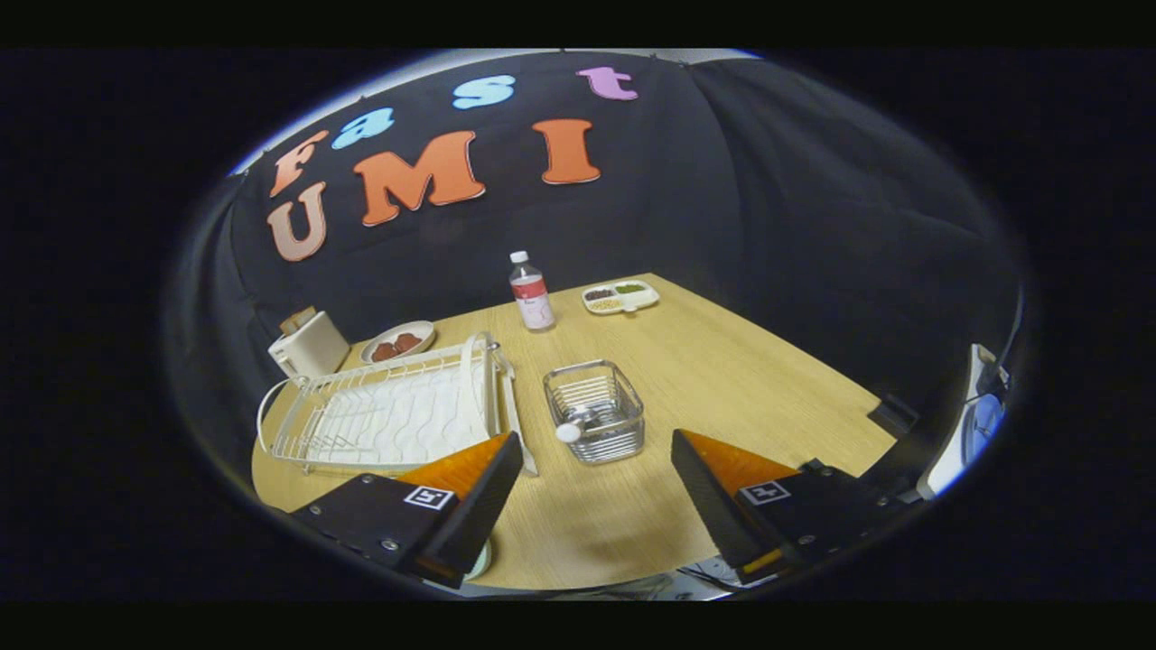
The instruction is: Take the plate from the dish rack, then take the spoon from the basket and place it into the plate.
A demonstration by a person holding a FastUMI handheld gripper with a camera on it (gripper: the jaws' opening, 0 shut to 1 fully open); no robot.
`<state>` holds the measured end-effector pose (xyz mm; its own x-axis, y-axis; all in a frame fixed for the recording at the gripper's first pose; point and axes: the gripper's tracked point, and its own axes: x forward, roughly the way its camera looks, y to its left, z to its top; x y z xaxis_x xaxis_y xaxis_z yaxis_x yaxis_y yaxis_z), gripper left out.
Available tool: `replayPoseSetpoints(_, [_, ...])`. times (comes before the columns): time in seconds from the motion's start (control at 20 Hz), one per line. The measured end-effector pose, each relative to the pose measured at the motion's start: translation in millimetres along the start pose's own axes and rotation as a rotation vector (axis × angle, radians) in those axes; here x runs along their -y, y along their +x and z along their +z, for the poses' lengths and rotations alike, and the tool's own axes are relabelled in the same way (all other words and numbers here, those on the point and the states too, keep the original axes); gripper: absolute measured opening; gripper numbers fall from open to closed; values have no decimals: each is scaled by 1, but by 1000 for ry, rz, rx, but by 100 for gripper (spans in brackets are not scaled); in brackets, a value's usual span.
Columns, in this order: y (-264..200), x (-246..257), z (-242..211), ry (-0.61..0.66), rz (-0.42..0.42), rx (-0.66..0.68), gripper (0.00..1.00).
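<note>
Spoon (571,431): in the wire basket (595,411), its pale round end leans on the near left rim.
Plate (480,561): a pale edge shows under the left finger, at the near table edge.
Rack (388,413): white wire, left of the basket, no dishes inside.
Gripper (596,469): jaws released and wide apart, nothing between them; the basket is just ahead.
Open room: bare table (741,379) to the right and between the fingers.
Far: bottle (532,292), tray (620,296), toaster (309,347).

Just ahead of the parted, empty claw (596,487), the basket (594,411) is shiny metal wire. The dish rack (388,415) beyond its left finger looks white coated wire. The surface (722,379) is matt wood-grain; the bottle (532,292) beyond is clear plastic.
</note>
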<state>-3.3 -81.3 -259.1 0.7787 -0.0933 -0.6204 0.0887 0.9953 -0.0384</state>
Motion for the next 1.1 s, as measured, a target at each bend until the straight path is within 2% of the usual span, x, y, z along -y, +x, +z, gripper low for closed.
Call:
replayPoseSetpoints(0.25, [23, -9, 9, -52, 44, 43, 95])
replayPoseSetpoints(0.45, [39, -11, 7, -90, 51, 53, 81])
replayPoseSetpoints(0.65, [49, -13, -5, -121, 42, 19, 59])
replayPoseSetpoints(0.7, [50, -14, -4, -123, 39, 26, 43])
replayPoseSetpoints(0.75, [52, -13, -5, -129, 35, 25, 34])
replayPoseSetpoints(0.8, [50, -16, -5, -127, 46, 33, 17])
replayPoseSetpoints(1.0, [50, -9, 0, -134, 37, 28, 6])
replayPoseSetpoints(1.1, [43, -9, 2, -121, 42, 20, 6])
